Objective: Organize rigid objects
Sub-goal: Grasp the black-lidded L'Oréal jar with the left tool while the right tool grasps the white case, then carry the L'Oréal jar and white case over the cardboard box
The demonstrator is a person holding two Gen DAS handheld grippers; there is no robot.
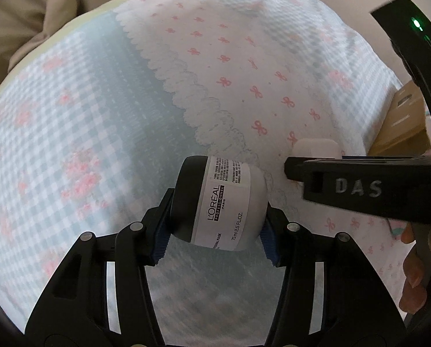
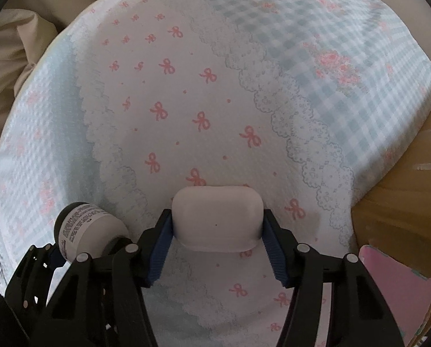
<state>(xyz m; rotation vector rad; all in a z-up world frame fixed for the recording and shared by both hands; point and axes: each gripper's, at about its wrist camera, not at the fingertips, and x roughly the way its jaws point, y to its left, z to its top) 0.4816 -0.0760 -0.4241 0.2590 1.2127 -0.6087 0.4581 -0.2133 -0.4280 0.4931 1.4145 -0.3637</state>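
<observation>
Left tongs (image 1: 215, 225) clamped on a L'Oréal jar (image 1: 219, 202), lid toward 9 o'clock, held on its side above the bedspread (image 1: 85, 115). Right tongs (image 2: 217, 240) clamped on a white rounded case (image 2: 217, 219), also off the cloth.

Risks, as I judge them: the jar is gripped across lid and base, so smooth ends could slip between the pads. The two tools sit close; a swing could knock jar against case. Soft bedding may let either roll when set down.

Left view alone shows the jar's brand label. Right view alone shows the case in full, plus a cardboard box (image 2: 403, 202) at 3 o'clock with something pink (image 2: 394, 283) inside.
</observation>
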